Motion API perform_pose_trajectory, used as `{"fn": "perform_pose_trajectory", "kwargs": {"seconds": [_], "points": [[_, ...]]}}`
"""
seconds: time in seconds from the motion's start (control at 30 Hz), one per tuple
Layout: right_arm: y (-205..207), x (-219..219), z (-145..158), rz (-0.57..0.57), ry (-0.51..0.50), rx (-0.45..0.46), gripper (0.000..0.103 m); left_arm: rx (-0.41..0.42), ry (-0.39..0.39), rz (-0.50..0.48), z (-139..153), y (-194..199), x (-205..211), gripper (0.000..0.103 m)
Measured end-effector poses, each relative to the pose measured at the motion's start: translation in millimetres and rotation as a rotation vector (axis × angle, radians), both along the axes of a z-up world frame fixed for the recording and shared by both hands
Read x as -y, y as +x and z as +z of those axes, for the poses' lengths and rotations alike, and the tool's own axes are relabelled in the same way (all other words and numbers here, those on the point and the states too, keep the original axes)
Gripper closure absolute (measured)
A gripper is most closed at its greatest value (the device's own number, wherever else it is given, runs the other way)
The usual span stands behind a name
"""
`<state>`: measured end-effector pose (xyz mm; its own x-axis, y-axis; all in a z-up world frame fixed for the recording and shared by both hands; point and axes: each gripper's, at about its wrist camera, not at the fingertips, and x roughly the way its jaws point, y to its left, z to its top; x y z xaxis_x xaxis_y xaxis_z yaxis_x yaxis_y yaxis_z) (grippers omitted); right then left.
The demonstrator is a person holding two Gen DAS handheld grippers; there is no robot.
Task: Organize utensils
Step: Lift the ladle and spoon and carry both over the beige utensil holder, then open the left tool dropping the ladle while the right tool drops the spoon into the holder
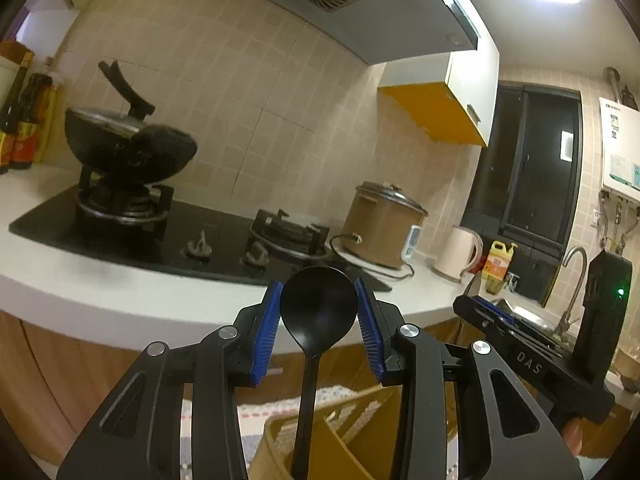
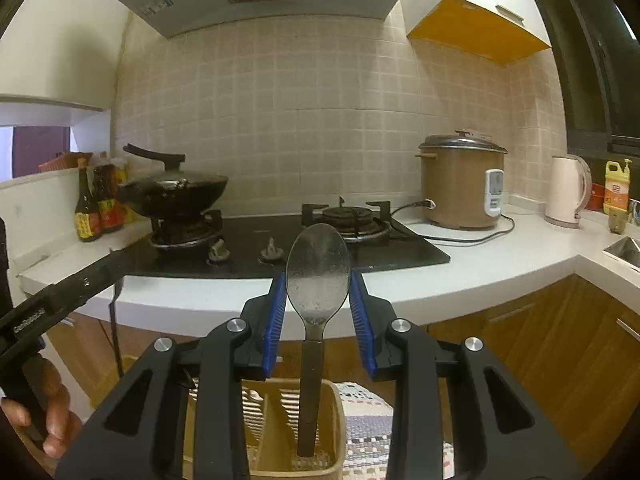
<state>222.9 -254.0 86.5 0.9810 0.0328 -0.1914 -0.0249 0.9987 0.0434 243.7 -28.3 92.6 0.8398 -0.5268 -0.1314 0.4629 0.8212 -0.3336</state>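
In the left wrist view my left gripper point(image 1: 319, 285) is shut on the bowl of a black spoon point(image 1: 319, 312), both blue pads against its edges. The spoon's handle hangs down over a beige slotted utensil holder point(image 1: 360, 432). My right gripper point(image 2: 317, 277) is shut on the bowl of a metal spoon point(image 2: 318, 280) with a dark handle. That handle hangs down and its lower end shows in a compartment of the utensil holder point(image 2: 276, 412). Each gripper appears at the edge of the other's view: the right gripper point(image 1: 500, 314), and the left gripper point(image 2: 60, 300) with a hand on its grip.
A white counter point(image 2: 460, 276) ahead carries a black gas hob point(image 2: 256, 248), a wok point(image 2: 176, 196) on the left burner, sauce bottles point(image 2: 96, 204), a rice cooker point(image 2: 460, 184) with its cord, a kettle point(image 2: 566, 192) and a sink point(image 2: 626, 250). Wooden cabinets and a patterned mat point(image 2: 368, 428) lie below.
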Motion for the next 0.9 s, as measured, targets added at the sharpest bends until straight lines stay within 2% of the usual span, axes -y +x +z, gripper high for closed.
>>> {"fn": "perform_pose_trajectory", "kwargs": {"seconds": [0.23, 0.33, 0.43, 0.5, 0.57, 0.6, 0.77, 0.9], "points": [[-10.5, -1.3, -11.1, 0.019, 0.000, -0.032, 0.073, -0.070, 0.004, -0.029, -14.2, -3.7, -6.9, 0.066], [-18.9, -0.5, -12.4, 0.048, 0.010, -0.055, 0.073, -0.094, 0.011, -0.025, -16.0, -11.4, -11.6, 0.053], [-29.8, 0.8, -11.6, 0.059, 0.011, -0.071, 0.073, -0.107, 0.023, -0.034, -13.5, -21.2, -15.4, 0.053], [-37.9, 4.3, -10.0, 0.072, 0.024, -0.086, 0.070, -0.130, 0.020, -0.052, -11.2, -27.6, -20.3, 0.052], [-48.7, 10.7, -6.7, 0.097, 0.055, -0.099, 0.051, -0.149, 0.022, -0.069, -8.1, -36.5, -26.1, 0.050], [-54.3, 13.9, -4.5, 0.106, 0.068, -0.102, 0.049, -0.158, 0.025, -0.075, -6.8, -41.0, -28.8, 0.049], [-78.8, 27.5, 7.3, 0.124, 0.118, -0.143, 0.049, -0.242, 0.029, -0.103, -2.0, -61.8, -43.9, 0.048], [-98.6, 31.4, 14.6, 0.119, 0.130, -0.219, 0.049, -0.325, 0.045, -0.124, -1.7, -75.6, -53.0, 0.048]]}}
